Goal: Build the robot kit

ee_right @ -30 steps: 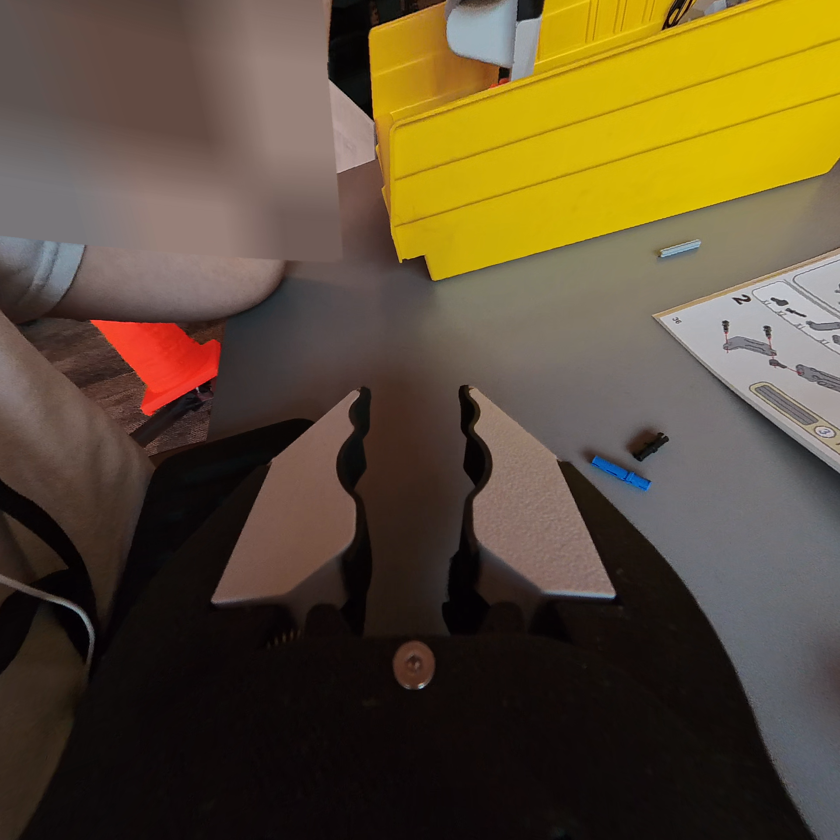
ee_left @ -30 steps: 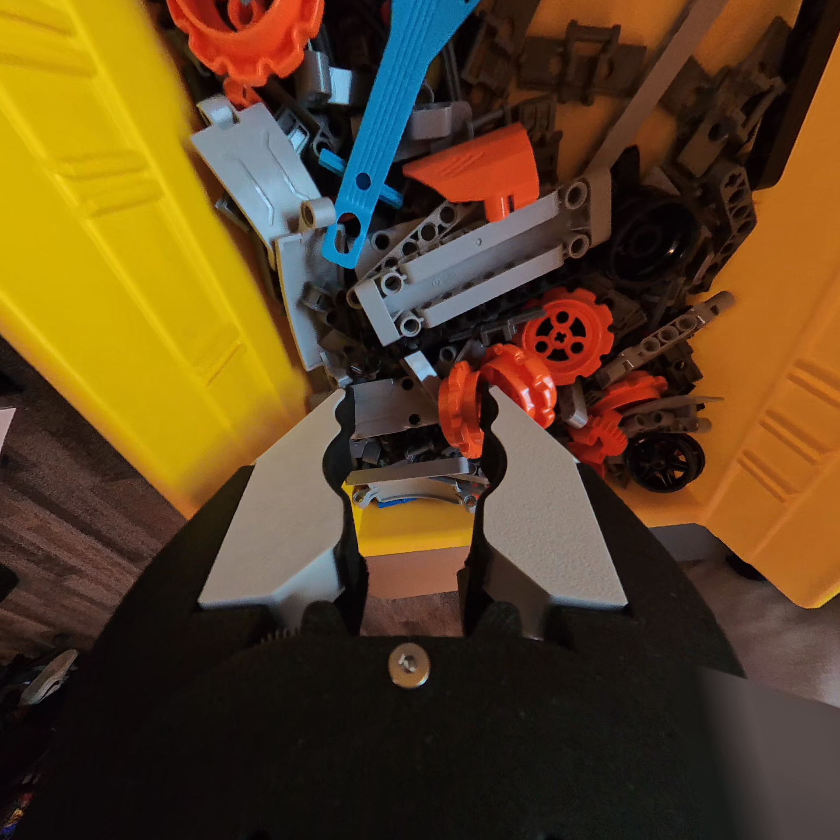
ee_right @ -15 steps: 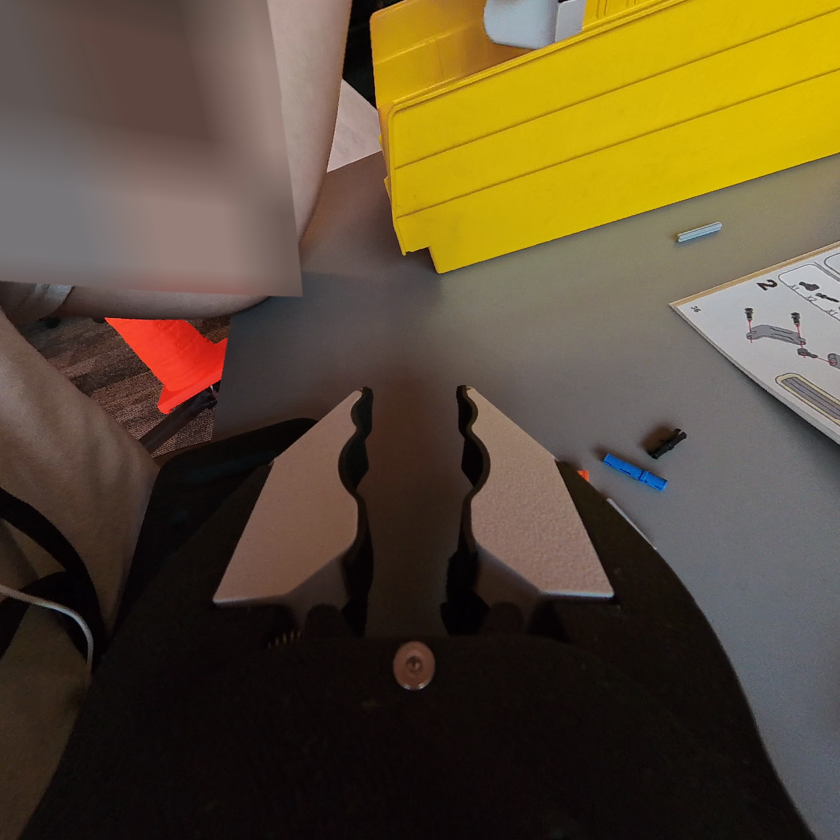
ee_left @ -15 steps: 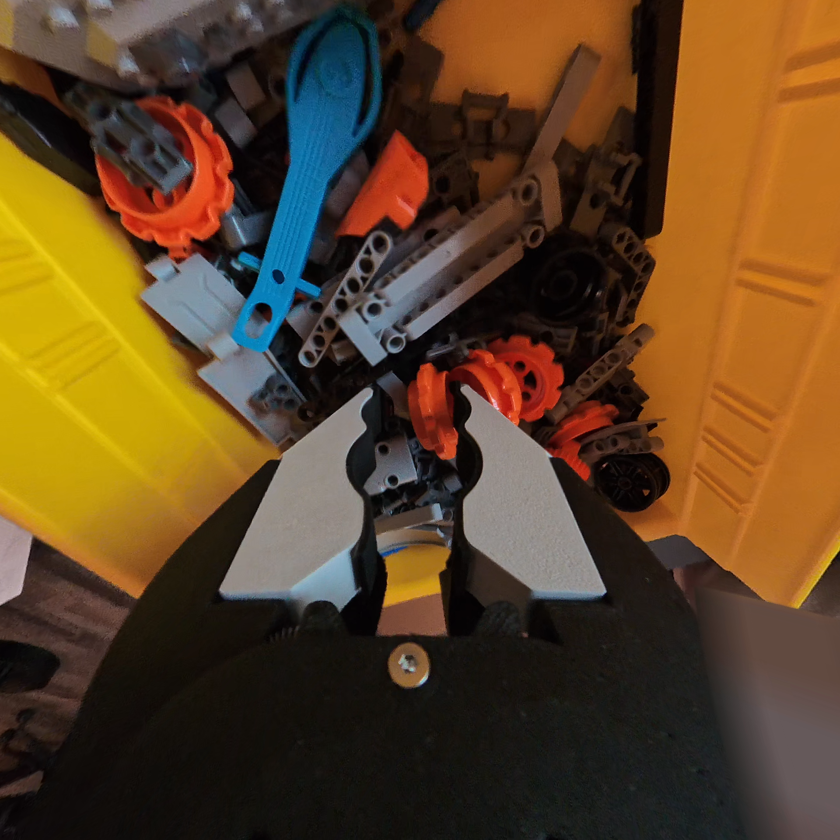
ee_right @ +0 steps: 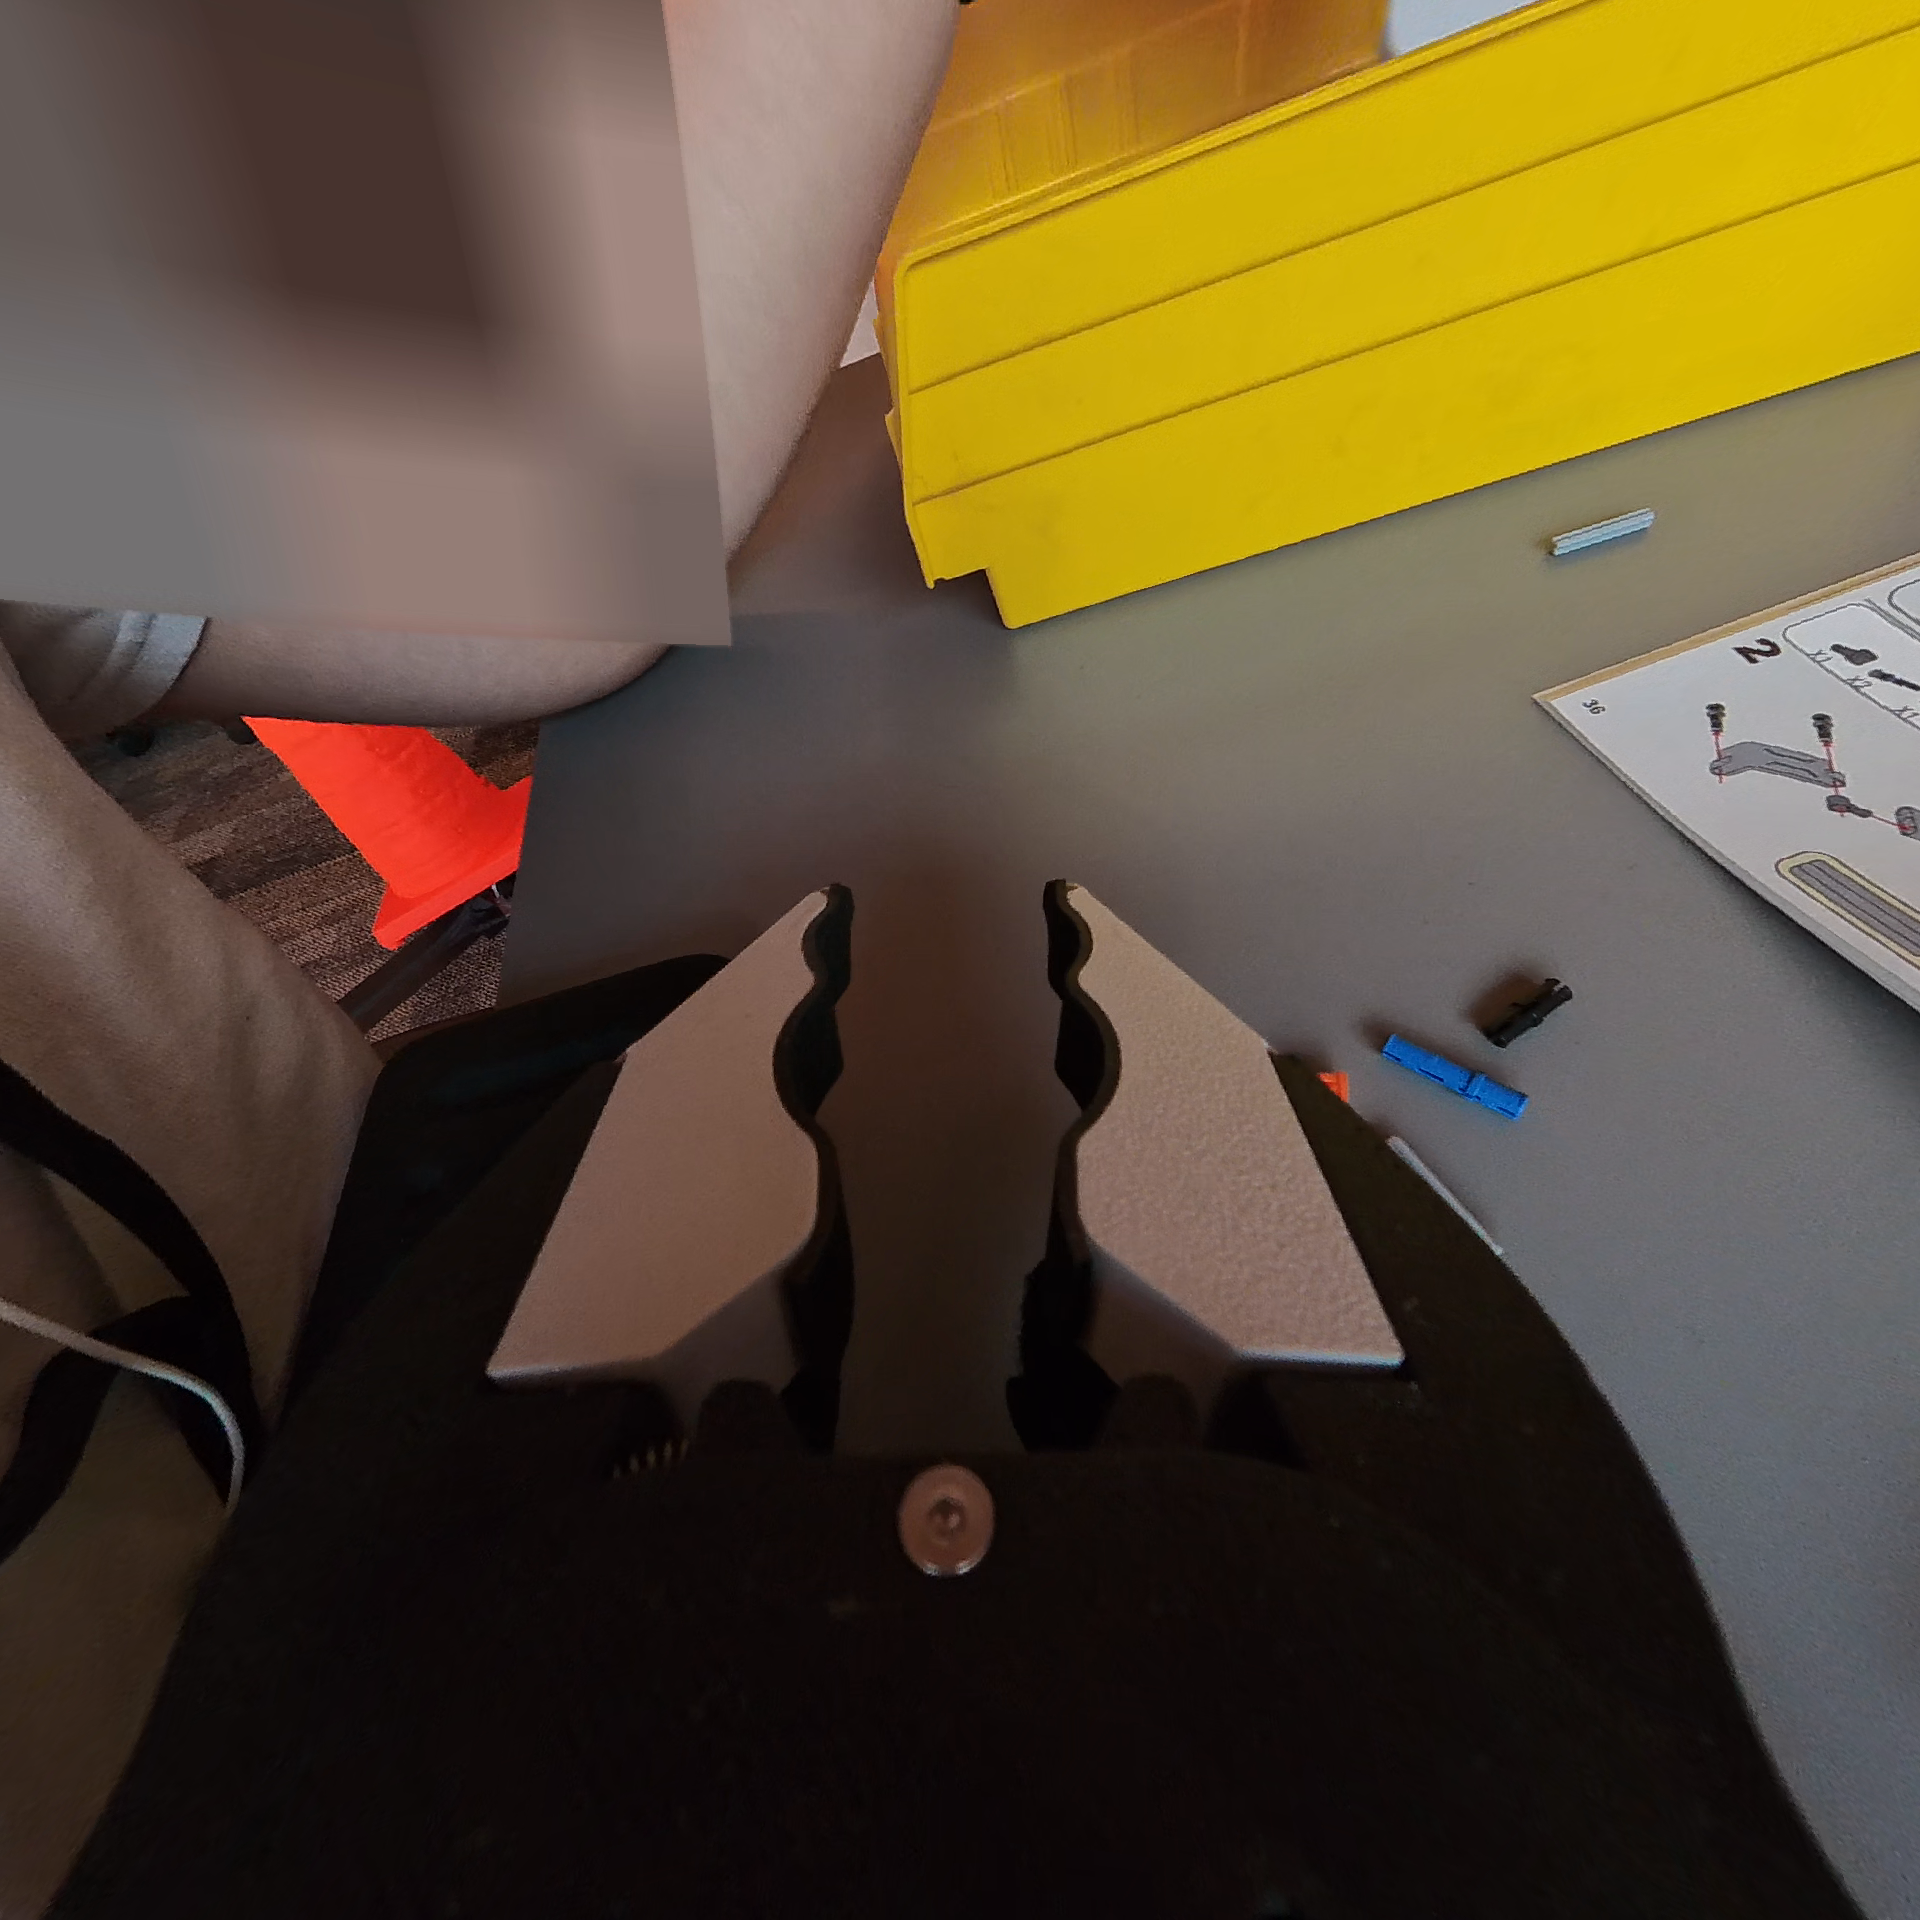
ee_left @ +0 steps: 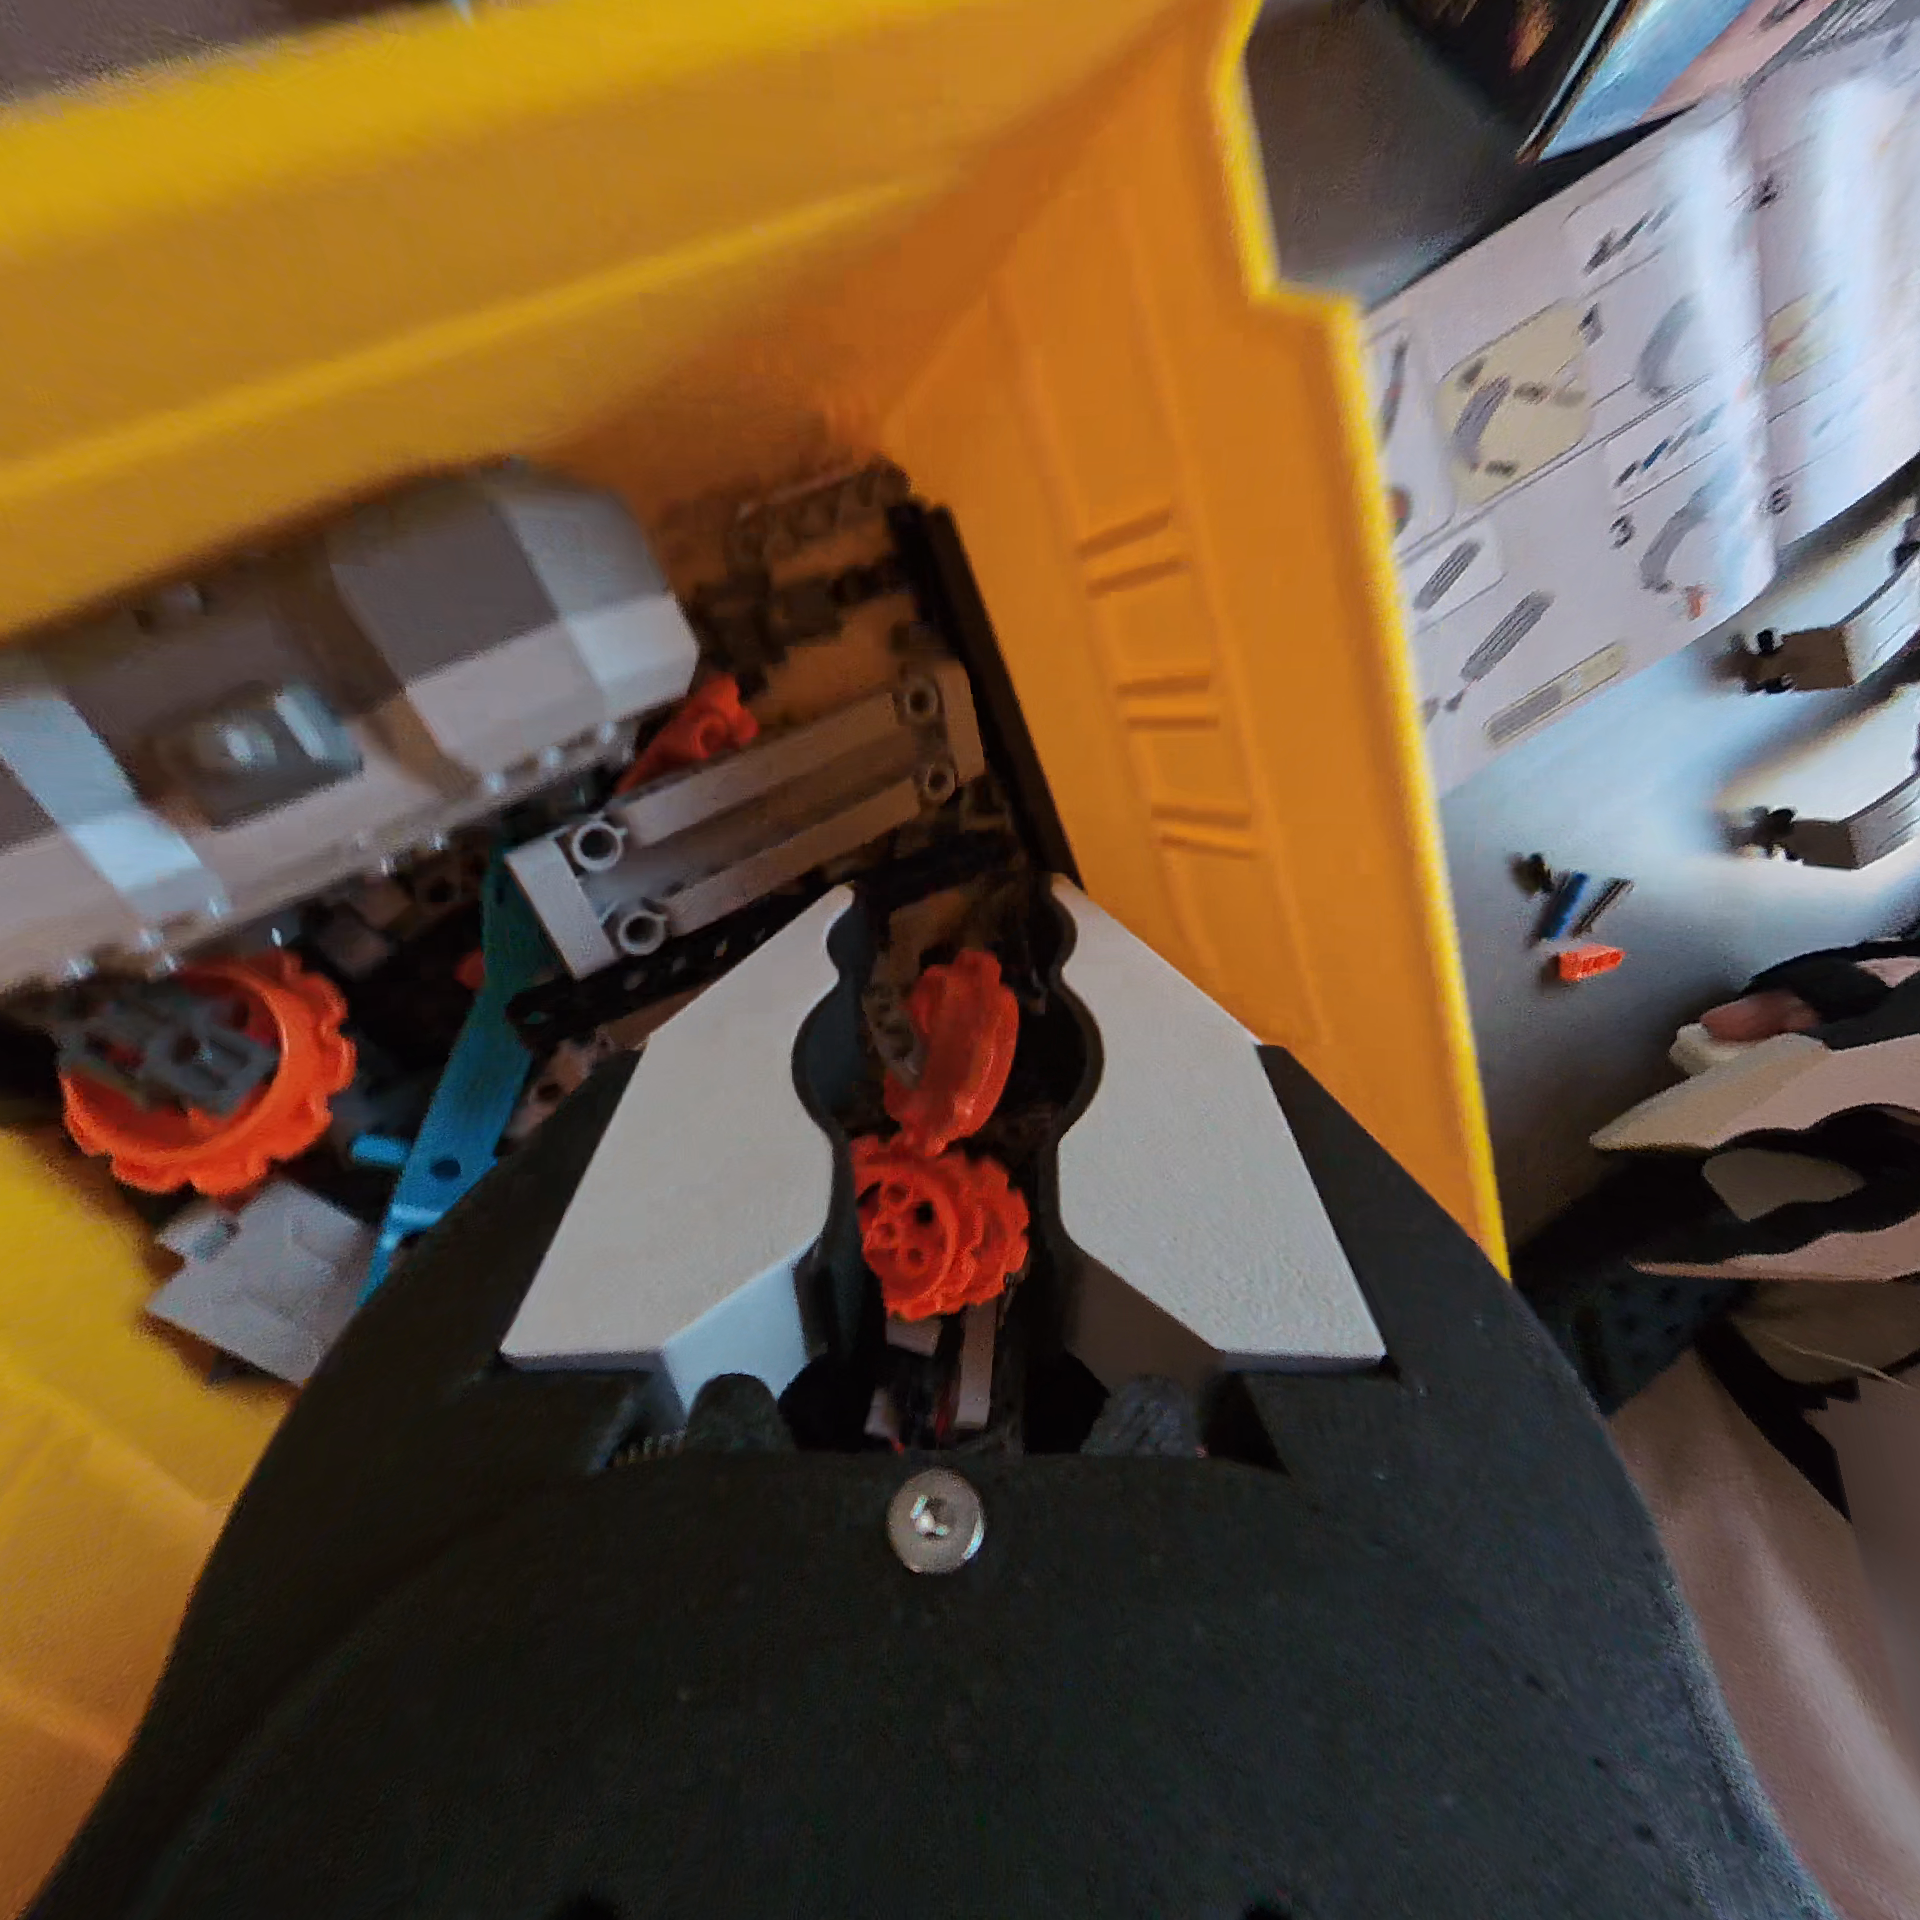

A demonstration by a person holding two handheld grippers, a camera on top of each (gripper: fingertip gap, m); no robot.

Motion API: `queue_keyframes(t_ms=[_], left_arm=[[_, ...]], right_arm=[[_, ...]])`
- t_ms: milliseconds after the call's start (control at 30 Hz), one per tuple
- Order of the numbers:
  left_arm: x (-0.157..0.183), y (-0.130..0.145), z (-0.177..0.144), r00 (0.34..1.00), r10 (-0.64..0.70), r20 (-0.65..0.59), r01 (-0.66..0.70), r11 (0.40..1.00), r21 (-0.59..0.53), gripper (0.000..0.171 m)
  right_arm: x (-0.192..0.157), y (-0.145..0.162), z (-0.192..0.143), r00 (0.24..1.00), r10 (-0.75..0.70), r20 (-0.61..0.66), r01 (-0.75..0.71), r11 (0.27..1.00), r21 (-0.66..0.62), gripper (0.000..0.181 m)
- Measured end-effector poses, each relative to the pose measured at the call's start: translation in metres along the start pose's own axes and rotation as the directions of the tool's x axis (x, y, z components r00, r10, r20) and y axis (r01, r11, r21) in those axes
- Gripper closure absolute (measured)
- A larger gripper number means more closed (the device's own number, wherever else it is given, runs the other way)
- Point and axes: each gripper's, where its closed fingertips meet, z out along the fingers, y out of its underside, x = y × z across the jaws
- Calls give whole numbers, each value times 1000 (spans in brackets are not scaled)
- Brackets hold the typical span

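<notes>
My left gripper is down inside the yellow bin, close to its right wall, and the view is blurred by motion. Its jaws stand apart. Two orange gear wheels lie one behind the other between the fingers; I cannot tell whether the fingers touch them. A long grey beam frame lies just ahead on the left. My right gripper is open and empty, hovering over the grey table, in front of the yellow bin's outer wall.
The bin also holds a large grey block, an orange ring and a blue strip. On the table lie an instruction booklet, a blue pin, a black pin and a grey axle. A person's arm is at the left. Across from one pair of fingers to the other is roughly 25 cm.
My left gripper has swung right and deeper into the bin, so the orange gears now sit between its fingers. The right gripper has barely moved.
</notes>
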Motion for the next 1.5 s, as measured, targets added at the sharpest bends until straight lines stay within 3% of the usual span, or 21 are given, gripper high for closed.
queue_keyframes(t_ms=[100,267,400,533,667,800,933,1000,1267,1367,1500], left_arm=[[5,-11,-4,999,45,18,-46,998,47,142],[-6,16,-29,987,44,155,-41,999,-17,128],[-25,66,-43,961,-32,275,80,983,-166,116],[-23,87,-36,968,-89,236,147,960,-240,108],[-26,107,-25,962,-41,269,145,914,-380,100],[-21,103,-14,965,23,259,95,898,-431,118],[-24,100,-10,960,79,270,56,887,-459,120],[-22,96,-9,963,80,256,45,894,-446,130],[-19,49,-4,981,10,195,36,973,-228,135],[-7,28,1,995,-7,97,20,990,-138,135],[0,10,1,997,18,76,-13,998,-64,134]], right_arm=[[0,-1,-1,1000,-2,1,2,1000,3,144],[-1,-2,-2,1000,6,8,-6,1000,10,144],[-2,-2,-1,1000,7,12,-7,1000,8,143],[-3,0,-1,1000,4,14,-4,1000,1,144],[-2,0,-1,1000,6,14,-6,1000,-1,144],[-3,0,-1,1000,8,18,-8,1000,-1,144],[-3,-1,-1,1000,11,19,-11,1000,4,144],[-3,-1,-1,1000,14,21,-14,1000,4,144],[-4,1,0,999,19,26,-19,1000,-2,143],[-4,1,0,999,22,28,-22,1000,-3,143],[-4,1,0,999,26,31,-26,1000,-2,144]])
